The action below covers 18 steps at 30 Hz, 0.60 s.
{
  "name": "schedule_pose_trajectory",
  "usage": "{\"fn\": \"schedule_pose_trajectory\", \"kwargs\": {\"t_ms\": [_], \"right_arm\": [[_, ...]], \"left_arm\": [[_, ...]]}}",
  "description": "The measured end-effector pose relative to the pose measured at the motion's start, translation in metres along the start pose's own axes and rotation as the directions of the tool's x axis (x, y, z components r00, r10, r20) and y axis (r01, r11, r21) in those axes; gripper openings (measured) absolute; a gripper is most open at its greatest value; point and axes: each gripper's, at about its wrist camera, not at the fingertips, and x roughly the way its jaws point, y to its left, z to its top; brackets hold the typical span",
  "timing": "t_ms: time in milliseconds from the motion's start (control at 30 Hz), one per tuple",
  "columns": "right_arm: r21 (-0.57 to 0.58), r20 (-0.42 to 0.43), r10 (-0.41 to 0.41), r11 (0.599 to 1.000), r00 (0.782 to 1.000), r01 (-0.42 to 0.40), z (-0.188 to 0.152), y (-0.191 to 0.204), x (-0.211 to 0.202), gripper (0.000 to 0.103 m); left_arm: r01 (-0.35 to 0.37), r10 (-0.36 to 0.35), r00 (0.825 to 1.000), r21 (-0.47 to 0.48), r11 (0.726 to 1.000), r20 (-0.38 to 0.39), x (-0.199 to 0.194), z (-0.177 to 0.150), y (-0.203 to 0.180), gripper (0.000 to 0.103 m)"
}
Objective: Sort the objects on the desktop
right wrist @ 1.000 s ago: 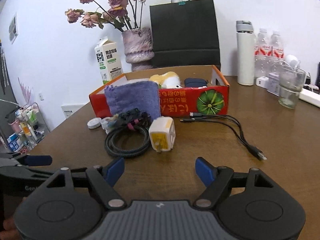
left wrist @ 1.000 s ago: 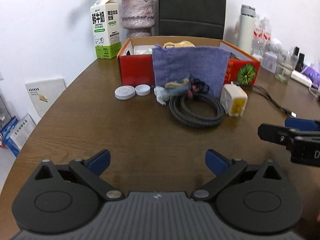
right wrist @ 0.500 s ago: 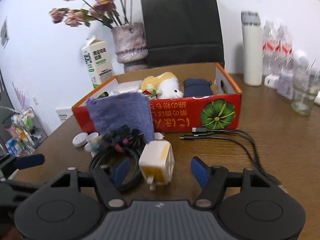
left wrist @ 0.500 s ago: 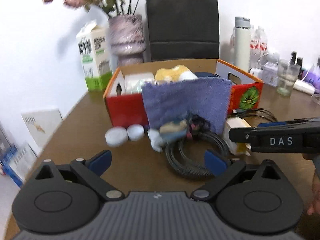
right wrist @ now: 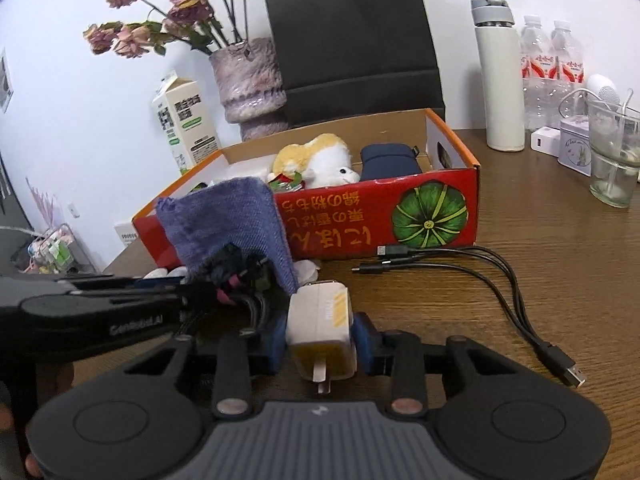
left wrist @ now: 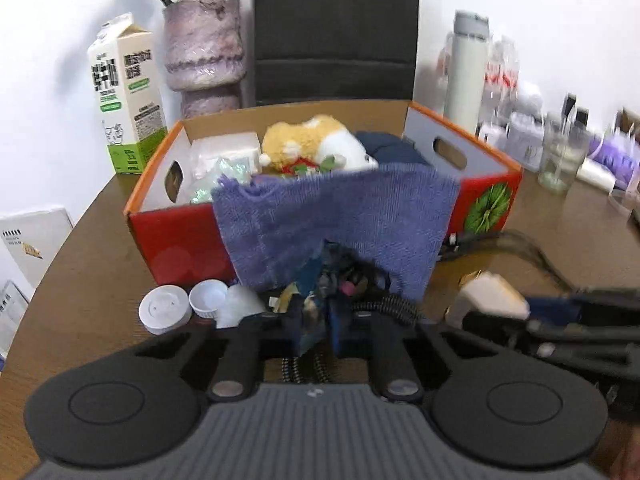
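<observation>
The white charger block (right wrist: 322, 330) sits squeezed between the blue pads of the right tongs (right wrist: 320, 340), prongs pointing back toward the camera; the grip takes it across its flat sides, probably so it cannot twist when lifted. Just left of it, the left tongs (left wrist: 318, 330) are pinched shut on a dark, blurred bundle (left wrist: 324, 280) lying on the braided cable coil (left wrist: 394, 304); whether the pads also catch the coil itself cannot be told. Both things appear to rest on the tabletop (right wrist: 540, 248) or barely above it. Directly ahead of both tongs stands the red cardboard box (right wrist: 400, 216), a purple cloth (left wrist: 336, 220) draped over its near wall, with a plush toy (right wrist: 320, 158) and a dark pouch (right wrist: 390, 160) inside. It is likely the sorting bin, so a two-handed hold would let charger and cord go in together. Two white caps (left wrist: 182, 308) lie ahead-left of the left tongs; a loose black USB cable (right wrist: 500, 276) trails ahead-right of the right tongs.
</observation>
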Motion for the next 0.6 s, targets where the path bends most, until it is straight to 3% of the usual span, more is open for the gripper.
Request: {"fn": "schedule_pose_trajectory", "kwargs": {"t_ms": [100,167,267,433,533,600], "right_arm": [[-0.023,0.016,0.021,1.000,1.000,-0.021,0.002,0.006,-0.011,0.030],[-0.024,0.045,0.044,0.999,0.998,-0.043,0.006,0.008,-0.023,0.030],[-0.012,0.096,0.074,0.997,0.993,-0.073,0.017,0.007,-0.042,0.030],[0.003,0.155,0.075,0.997,0.985,-0.076,0.038,-0.001,-0.058,0.030],[0.005,0.187,0.067,0.998,0.980,-0.069,0.061,-0.007,-0.060,0.030],[0.014,0.199,0.068,0.997,0.978,-0.073,0.081,-0.012,-0.056,0.030]], "left_arm": [[0.052,-0.051,0.998,-0.085,0.995,0.020,-0.024,0.009,0.011,0.011],[0.130,-0.118,0.989,-0.143,0.981,0.092,-0.050,0.017,0.022,0.011],[0.199,-0.163,0.967,-0.180,0.963,0.196,-0.083,0.030,0.035,0.011],[0.143,-0.093,0.957,-0.168,0.975,0.274,-0.099,0.060,0.049,0.011],[0.122,-0.081,0.964,-0.152,0.981,0.253,-0.077,0.086,0.052,0.012],[0.127,-0.097,0.975,-0.141,0.982,0.199,-0.050,0.104,0.056,0.012]]}}
